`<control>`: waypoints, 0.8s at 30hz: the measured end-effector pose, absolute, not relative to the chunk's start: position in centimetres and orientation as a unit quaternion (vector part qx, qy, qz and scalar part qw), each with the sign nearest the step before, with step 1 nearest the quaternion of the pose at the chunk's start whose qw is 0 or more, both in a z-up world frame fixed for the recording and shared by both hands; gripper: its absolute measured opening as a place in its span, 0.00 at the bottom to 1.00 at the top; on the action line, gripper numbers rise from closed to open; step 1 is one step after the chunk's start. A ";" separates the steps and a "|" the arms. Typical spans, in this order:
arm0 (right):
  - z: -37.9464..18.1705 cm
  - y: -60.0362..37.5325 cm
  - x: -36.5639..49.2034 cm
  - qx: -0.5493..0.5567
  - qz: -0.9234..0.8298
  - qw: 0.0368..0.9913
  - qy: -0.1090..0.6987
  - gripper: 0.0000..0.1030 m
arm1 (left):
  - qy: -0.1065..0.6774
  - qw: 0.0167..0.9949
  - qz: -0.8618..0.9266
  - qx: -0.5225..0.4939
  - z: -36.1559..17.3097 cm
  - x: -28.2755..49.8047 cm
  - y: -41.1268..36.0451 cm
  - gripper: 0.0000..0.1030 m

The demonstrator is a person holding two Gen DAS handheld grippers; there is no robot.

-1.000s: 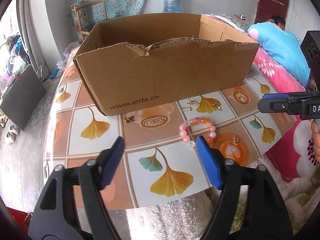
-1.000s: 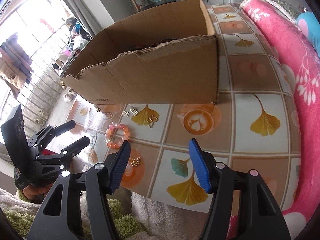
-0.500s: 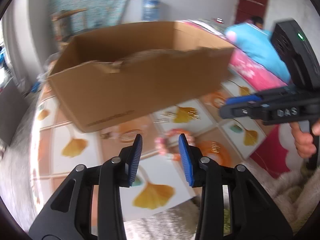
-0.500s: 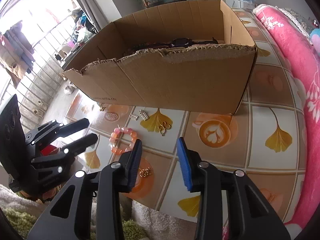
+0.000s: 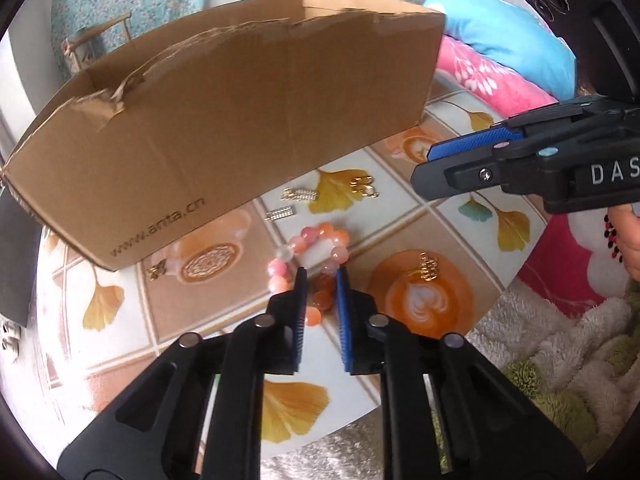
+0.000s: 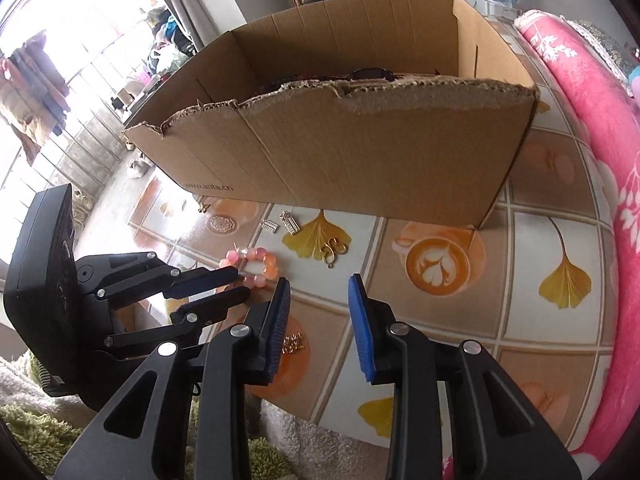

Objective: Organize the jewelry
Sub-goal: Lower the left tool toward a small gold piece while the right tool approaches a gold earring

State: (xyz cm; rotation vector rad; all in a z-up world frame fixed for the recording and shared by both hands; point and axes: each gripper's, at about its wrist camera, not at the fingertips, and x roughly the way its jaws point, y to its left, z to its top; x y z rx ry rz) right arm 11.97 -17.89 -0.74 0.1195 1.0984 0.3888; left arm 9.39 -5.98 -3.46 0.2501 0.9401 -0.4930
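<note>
A pink and orange bead bracelet [image 5: 340,238] [image 6: 260,258] lies on the tiled table [image 5: 180,320] in front of a cardboard box [image 5: 240,120] [image 6: 360,152]. My left gripper [image 5: 320,274] [image 6: 240,283] is down at its near side. The jaws are closing, and orange beads fill the narrow gap between the pads. My right gripper [image 6: 319,280] [image 5: 422,168] hovers above the table to the right, its jaws closing with nothing gripped. A small gold charm [image 6: 294,344] [image 5: 428,270] lies on the table below it, by its left finger.
A gold knot charm [image 5: 362,186] [image 6: 334,248], two silver clips [image 5: 300,194] [image 5: 280,213] and a small gold piece [image 5: 156,272] lie along the box front. Dark items [image 6: 368,74] show inside the box. A pink blanket [image 6: 580,120] borders the right; a shaggy rug [image 5: 540,360] lies below the table edge.
My left gripper moved forward and down to the bracelet, and its jaws narrowed from wide to around the beads. My right gripper's jaws narrowed too, and it shifted slightly.
</note>
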 end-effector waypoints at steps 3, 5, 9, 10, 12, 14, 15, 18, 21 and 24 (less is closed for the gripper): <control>-0.7 -17.1 12.7 0.048 0.195 0.835 0.512 0.27 | 0.452 0.858 -0.215 0.115 -3.5 9.7 -5.0 0.11; -0.7 -16.5 13.1 0.038 0.202 0.836 0.508 0.26 | 0.457 0.860 -0.199 0.108 -3.5 9.9 -4.1 0.10; -1.1 -15.2 13.8 0.002 0.207 0.842 0.499 0.26 | 0.462 0.865 -0.168 0.103 -3.6 10.4 -2.5 0.10; -1.2 -15.0 14.0 -0.007 0.206 0.842 0.498 0.25 | 0.464 0.865 -0.160 0.101 -3.6 10.5 -2.1 0.11; -1.5 -14.6 14.3 -0.022 0.202 0.843 0.498 0.23 | 0.467 0.866 -0.149 0.097 -3.5 10.8 -1.4 0.11; -1.9 -14.3 14.5 -0.044 0.195 0.844 0.498 0.21 | 0.464 0.869 -0.145 0.094 -3.3 10.8 -0.9 0.11; -2.1 -14.1 14.5 -0.055 0.193 0.844 0.498 0.21 | 0.461 0.871 -0.144 0.094 -3.1 10.7 -0.8 0.12; -2.8 -13.6 14.5 -0.089 0.182 0.841 0.502 0.18 | 0.445 0.878 -0.149 0.090 -2.2 10.4 -0.6 0.19; -2.9 -14.0 14.4 -0.101 0.168 0.842 0.503 0.16 | 0.431 0.884 -0.163 0.079 -1.3 10.2 -0.7 0.21; -2.7 -15.0 14.5 -0.101 0.144 0.844 0.507 0.16 | 0.422 0.884 -0.185 0.074 -0.9 10.0 -1.0 0.21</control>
